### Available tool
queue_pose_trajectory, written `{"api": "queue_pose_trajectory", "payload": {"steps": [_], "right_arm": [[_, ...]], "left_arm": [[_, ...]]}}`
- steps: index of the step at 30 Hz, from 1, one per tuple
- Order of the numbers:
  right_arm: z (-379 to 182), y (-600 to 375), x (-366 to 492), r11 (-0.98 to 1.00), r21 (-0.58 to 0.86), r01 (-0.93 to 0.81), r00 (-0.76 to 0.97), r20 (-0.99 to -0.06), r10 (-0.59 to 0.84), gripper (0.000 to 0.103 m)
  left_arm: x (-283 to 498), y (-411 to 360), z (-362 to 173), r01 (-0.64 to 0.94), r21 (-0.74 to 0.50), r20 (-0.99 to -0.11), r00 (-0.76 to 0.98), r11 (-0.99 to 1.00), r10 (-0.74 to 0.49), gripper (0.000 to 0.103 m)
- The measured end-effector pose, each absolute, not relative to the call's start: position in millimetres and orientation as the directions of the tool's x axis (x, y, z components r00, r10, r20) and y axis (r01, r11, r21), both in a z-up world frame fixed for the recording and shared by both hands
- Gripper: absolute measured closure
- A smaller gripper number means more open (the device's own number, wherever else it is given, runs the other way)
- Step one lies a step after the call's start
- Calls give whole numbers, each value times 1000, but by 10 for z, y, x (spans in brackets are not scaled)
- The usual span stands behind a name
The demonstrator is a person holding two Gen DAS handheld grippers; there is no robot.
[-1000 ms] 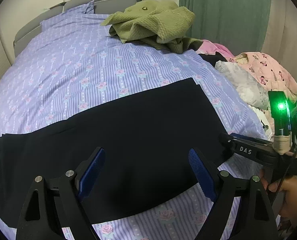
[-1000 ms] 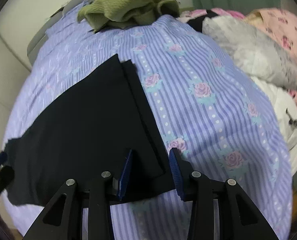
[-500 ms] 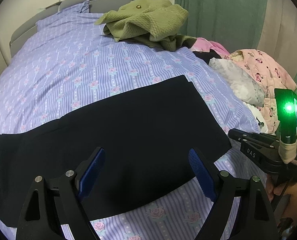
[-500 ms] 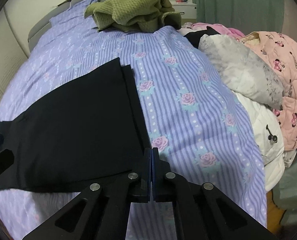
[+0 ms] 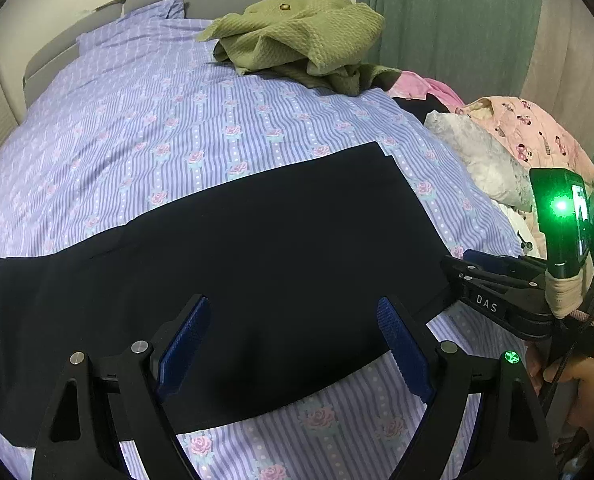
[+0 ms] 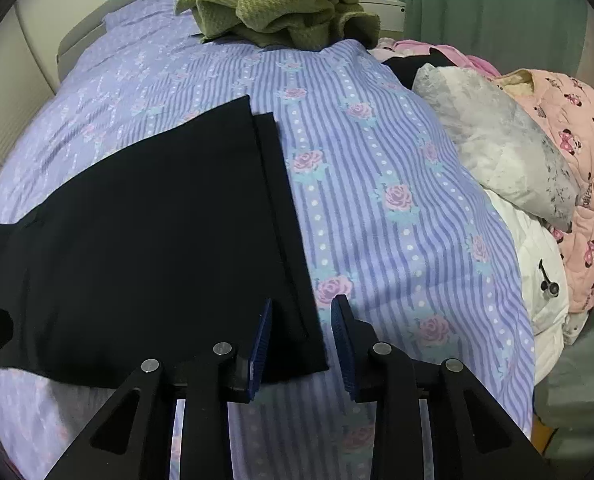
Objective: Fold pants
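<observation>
**Rig appearance, both hand-held units**

On my left gripper (image 5: 293,354) I see black angular finger arms with triangular cut-outs, each carrying a ribbed blue pad. Silver round screw heads sit at the arm pivots. A small green indicator (image 5: 511,357) glows on the right-hand arm.

My right gripper (image 6: 301,338) has the same build: black arms, triangular cut-outs, four silver screws, blue ribbed pads. From the left wrist view its body bears white lettering "DAS" (image 5: 486,303), a black module (image 5: 559,216) with a bright green light, beige tape wrapping below it, and black cables trailing past my hand (image 5: 585,388).
</observation>
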State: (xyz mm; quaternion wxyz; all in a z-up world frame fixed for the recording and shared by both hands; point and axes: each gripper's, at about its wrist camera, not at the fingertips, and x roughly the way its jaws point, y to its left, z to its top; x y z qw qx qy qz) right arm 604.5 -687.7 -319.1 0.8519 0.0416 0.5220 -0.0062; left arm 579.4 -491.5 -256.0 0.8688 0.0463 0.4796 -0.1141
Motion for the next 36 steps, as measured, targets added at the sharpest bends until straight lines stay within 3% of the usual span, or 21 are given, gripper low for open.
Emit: {"api": "queue_pose_trajectory", "payload": {"steps": [4,10,17,23,30,31,34,36], "right_arm": [[-3049,-6808,5965,998,54,40,484,-874,28,71],[-2979,-6859,5740,968,233,95,513,-845,153,71],[-3255,-6835,5803,955,253,158,443,-882,161,71],[-3310,-6910,5891,931,294,217,473,-866,164,64],[-3362,-6913,5998,923,292,251,490,-860,139,64],[-3360,-6908,5997,923,288,253,492,-860,134,66],[-3332,-6923,5958,927,277,253,510,-852,116,86],[-3301,-6958,5914,921,294,254,523,-843,125,92]], "left_arm": [[5775,-4878,-2561,239,-21,-844,517,971,-146,17],[5780,-4829,-2614,222,-35,-851,504,974,-145,17],[5783,-4871,-2625,248,3,-850,511,969,-128,17],[5830,-4880,-2596,244,-1,-845,518,970,-131,17],[5829,-4888,-2589,244,-1,-844,520,970,-132,17],[5830,-4890,-2589,244,-2,-844,519,970,-132,17],[5828,-4892,-2587,244,-1,-845,519,970,-131,17],[5821,-4890,-2582,248,-4,-845,518,969,-136,17]]}}
